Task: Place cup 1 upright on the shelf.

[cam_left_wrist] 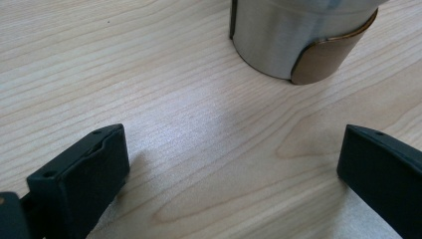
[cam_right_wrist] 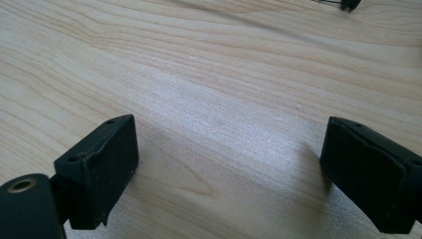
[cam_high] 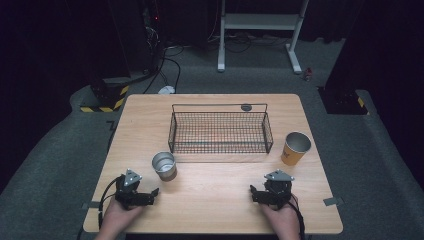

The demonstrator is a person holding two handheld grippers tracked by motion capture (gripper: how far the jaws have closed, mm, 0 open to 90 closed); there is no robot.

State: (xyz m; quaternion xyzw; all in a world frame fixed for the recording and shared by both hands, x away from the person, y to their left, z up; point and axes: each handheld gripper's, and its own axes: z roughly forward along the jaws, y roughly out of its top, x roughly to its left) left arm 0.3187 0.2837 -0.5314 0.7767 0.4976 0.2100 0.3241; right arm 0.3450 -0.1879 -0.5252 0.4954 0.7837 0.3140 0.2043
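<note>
Both my left gripper (cam_high: 150, 194) and right gripper (cam_high: 256, 192) rest low on the table (cam_high: 215, 200), jaws wide, gripping nothing. Steel cup (cam_high: 164, 165) stands just ahead of the left one; orange cup (cam_high: 295, 148) and wire basket (cam_high: 220, 131) beyond, basket empty, so I judge nothing started.

Steel cup (cam_left_wrist: 298, 40) top cut off, forearms (cam_high: 112, 227) cropped — small round thing (cam_high: 246, 107) unclear

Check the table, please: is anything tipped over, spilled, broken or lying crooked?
Nothing stands out. The silver cup and the orange cup both stand upright, the wire basket sits square on the wooden table, and no spill is visible. The left tongs and right tongs rest open, holding nothing.
</note>
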